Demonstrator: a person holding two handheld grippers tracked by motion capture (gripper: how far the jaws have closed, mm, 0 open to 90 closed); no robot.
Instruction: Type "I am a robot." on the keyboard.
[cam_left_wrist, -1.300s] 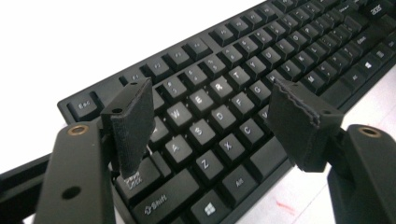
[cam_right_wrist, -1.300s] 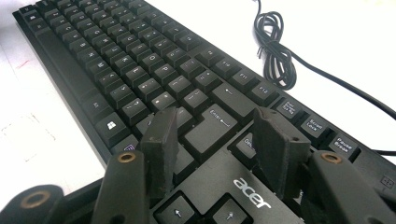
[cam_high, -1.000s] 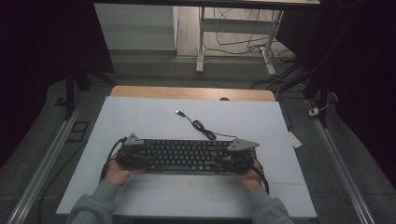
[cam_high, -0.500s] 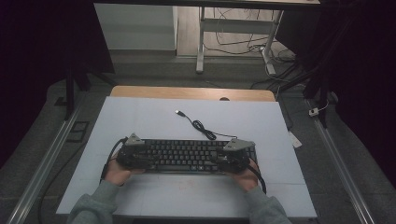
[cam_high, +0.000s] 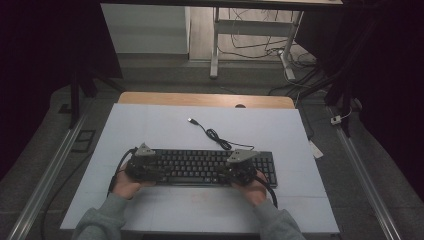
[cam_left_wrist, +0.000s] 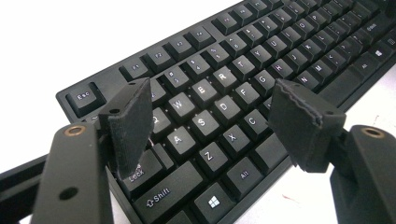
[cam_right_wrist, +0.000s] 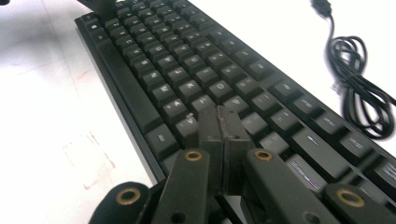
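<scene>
A black keyboard (cam_high: 200, 167) lies lengthwise on the white table (cam_high: 150, 130), its cable (cam_high: 215, 135) coiled behind it and ending in a USB plug (cam_high: 191, 120). My left gripper (cam_high: 148, 167) hovers over the keyboard's left end. In the left gripper view it (cam_left_wrist: 210, 98) is open above the letter keys of the keyboard (cam_left_wrist: 261, 56), holding nothing. My right gripper (cam_high: 236, 170) is over the keyboard's right half. Its jaws have just been closing; in the right gripper view it (cam_right_wrist: 220, 114) is shut with nothing between the pads, low over the keys (cam_right_wrist: 187, 60). The cable (cam_right_wrist: 359, 84) lies beyond.
A wooden strip (cam_high: 205, 100) runs along the table's far edge. Metal rails (cam_high: 45, 185) flank the table on both sides. Faint reddish marks (cam_right_wrist: 88, 158) show on the tabletop in front of the keyboard. Desk legs and loose wires (cam_high: 250, 45) stand on the floor beyond.
My right gripper has slid left from the keyboard's right end to over its keys. The left gripper has stayed at the left end.
</scene>
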